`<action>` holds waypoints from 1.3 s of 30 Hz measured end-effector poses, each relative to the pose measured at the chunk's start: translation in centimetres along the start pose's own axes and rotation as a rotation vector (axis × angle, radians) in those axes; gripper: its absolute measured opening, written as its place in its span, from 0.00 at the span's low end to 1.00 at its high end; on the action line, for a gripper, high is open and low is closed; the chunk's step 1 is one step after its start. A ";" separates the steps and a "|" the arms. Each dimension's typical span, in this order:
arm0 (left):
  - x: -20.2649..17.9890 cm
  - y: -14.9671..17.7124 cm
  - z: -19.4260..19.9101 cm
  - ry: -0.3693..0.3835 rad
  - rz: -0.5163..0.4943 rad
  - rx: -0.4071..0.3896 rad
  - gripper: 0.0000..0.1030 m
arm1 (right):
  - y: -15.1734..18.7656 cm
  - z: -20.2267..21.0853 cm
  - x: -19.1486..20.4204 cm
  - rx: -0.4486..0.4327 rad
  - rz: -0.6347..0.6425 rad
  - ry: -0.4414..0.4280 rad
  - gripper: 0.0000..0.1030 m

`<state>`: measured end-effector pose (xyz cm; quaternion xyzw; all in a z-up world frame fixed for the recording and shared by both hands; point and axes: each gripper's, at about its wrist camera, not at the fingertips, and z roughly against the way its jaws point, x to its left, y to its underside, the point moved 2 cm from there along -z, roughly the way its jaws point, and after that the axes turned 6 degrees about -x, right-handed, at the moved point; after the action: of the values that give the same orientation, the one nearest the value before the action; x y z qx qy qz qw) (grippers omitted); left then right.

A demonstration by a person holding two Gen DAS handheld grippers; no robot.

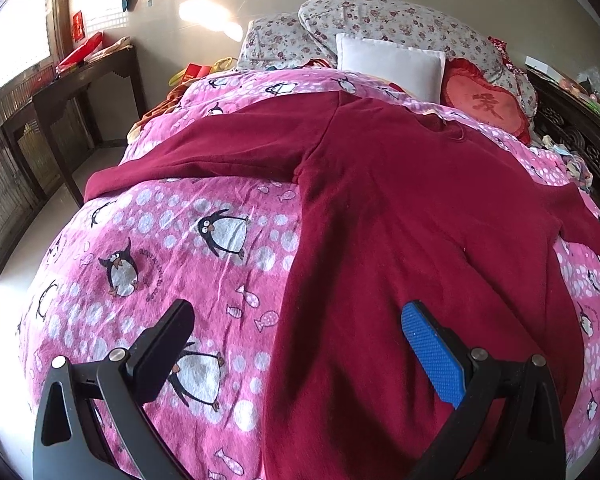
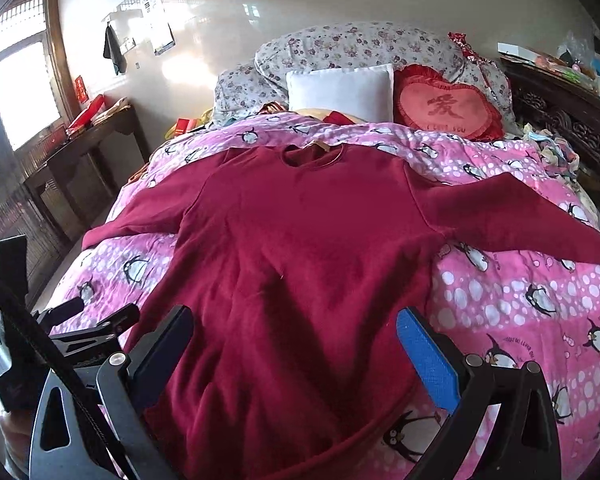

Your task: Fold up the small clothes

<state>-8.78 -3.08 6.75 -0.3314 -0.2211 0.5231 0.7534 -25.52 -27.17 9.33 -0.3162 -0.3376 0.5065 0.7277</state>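
Both hand-held grippers, left hand-held gripper (image 1: 300, 334) and right hand-held gripper (image 2: 296, 338), gape over one red sweater (image 2: 300, 240).

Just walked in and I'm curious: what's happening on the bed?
A person holds a gripper in each hand over a dark red long-sleeved top, spread flat with both sleeves out on a pink penguin-print quilt. The left gripper and right gripper hover near the hem, jaws open, gripping nothing. No fold is made yet.

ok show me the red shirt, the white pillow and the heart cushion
red shirt (image 2: 300, 240), right wrist view, middle of the chest
white pillow (image 2: 340, 90), right wrist view, its front face
heart cushion (image 2: 446, 110), right wrist view, pink centre
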 end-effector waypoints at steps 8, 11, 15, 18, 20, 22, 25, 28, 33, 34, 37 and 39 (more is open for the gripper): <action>0.8 -0.7 -1.4 -0.015 0.022 0.015 1.00 | -0.6 -3.2 0.3 0.015 0.006 0.040 1.00; 1.4 -1.2 -1.9 -0.023 0.032 0.019 1.00 | -0.7 -4.4 0.3 0.034 0.002 0.029 1.00; 3.0 -2.0 -2.6 -0.044 0.069 0.025 1.00 | -0.8 -5.9 0.4 0.041 0.014 0.038 1.00; 4.6 -2.5 -3.2 -0.057 0.104 0.035 1.00 | -0.9 -7.3 0.4 0.049 0.014 0.047 1.00; 5.6 -2.8 -3.5 -0.066 0.127 0.037 1.00 | -1.0 -8.4 0.3 0.059 0.010 0.059 1.00; 7.5 -3.3 -3.7 -0.085 0.168 0.035 1.00 | -1.0 -9.5 0.3 0.066 0.002 0.066 1.00; 10.6 -4.0 -4.3 -0.107 0.232 0.044 1.00 | -1.3 -10.9 0.4 0.064 -0.001 0.078 1.00; 13.7 -4.7 -5.1 -0.139 0.307 0.058 1.00 | -1.5 -12.4 0.8 0.070 0.011 0.085 1.00; 19.3 -6.4 -6.7 -0.182 0.424 0.061 1.00 | -1.8 -14.1 2.0 0.089 0.044 0.061 1.00; 20.2 -6.6 -7.1 -0.182 0.446 0.068 1.00 | -1.9 -14.3 2.2 0.092 0.058 0.058 1.00; 23.9 -7.3 -9.0 -0.212 0.561 0.087 1.00 | -2.3 -14.8 3.0 0.090 0.101 0.055 1.00; 25.8 -7.6 -10.2 -0.231 0.639 0.094 1.00 | -2.5 -15.0 3.2 0.085 0.111 0.052 1.00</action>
<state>12.21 16.55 4.97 -0.2874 -0.1657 0.7765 0.5358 -11.21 -26.63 3.32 -0.3164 -0.2790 0.5514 0.7198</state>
